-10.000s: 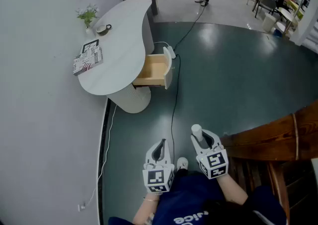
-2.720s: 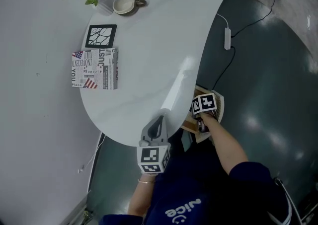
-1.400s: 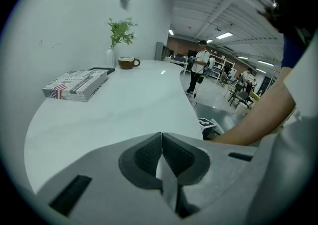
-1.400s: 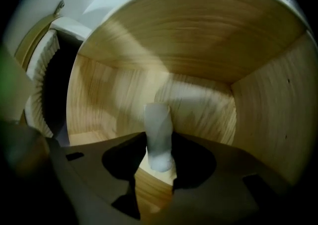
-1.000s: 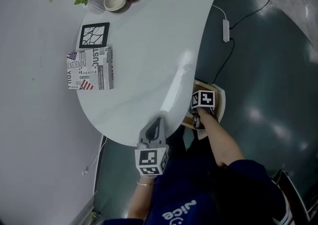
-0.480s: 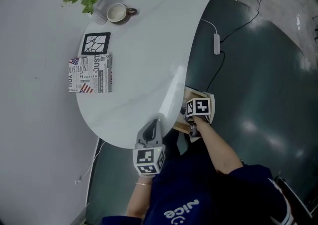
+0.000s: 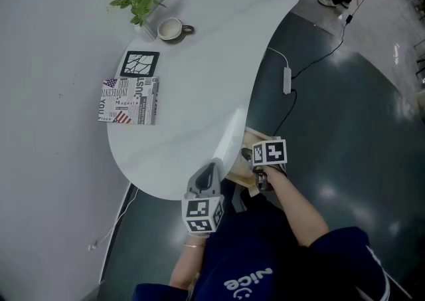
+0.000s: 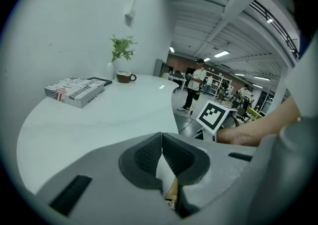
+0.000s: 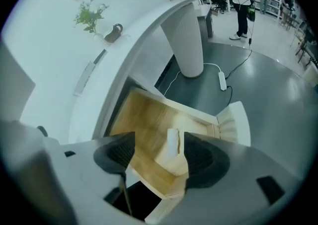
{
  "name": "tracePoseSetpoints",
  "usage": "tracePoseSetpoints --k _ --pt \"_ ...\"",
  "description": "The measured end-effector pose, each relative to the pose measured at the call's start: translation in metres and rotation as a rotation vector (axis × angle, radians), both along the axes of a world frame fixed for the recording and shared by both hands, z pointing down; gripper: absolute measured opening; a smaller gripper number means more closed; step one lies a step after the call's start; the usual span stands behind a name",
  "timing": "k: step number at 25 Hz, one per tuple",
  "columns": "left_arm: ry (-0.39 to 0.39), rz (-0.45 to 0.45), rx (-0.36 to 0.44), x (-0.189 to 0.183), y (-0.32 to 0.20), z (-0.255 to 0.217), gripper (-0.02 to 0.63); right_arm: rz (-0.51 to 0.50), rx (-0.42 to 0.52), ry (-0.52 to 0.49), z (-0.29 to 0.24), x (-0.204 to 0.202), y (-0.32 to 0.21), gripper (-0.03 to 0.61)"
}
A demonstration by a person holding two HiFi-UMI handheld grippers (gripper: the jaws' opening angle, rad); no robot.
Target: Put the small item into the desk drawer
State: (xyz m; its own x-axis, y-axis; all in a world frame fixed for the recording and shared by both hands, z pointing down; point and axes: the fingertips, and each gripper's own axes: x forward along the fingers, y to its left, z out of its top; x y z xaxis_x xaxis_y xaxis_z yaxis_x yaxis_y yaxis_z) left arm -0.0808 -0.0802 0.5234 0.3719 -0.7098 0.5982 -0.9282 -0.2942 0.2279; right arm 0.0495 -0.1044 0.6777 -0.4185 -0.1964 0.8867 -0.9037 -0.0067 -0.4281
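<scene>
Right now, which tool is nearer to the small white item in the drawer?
Right. The right tool sits open above the small white item lying in the open drawer; the left tool, shut, hangs by the desk edge.

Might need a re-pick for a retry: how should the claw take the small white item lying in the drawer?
Grip the small white item across its narrow width, mid-length, coming straight down. It lies flat on the floor of the open drawer, and the wooden walls likely block a side approach. The right claw hangs open above it, jaws either side.
</scene>
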Motion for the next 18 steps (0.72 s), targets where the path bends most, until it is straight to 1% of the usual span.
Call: tracePoseSetpoints --k 5,10,18 --pt "0.001 0.009 0.021 0.007 -0.001 -0.007 0.006 -0.027 0.092 -0.002 -0.031 0.003 0.002 0.316" --pt "0.009 0.020 0.040 0.016 -0.003 -0.015 0.006 -0.032 0.198 0.006 -0.065 0.010 0.005 0.314" --pt "0.010 0.086 0.098 0.037 -0.006 -0.036 0.006 -0.019 0.403 0.022 -0.121 0.022 0.002 0.313"
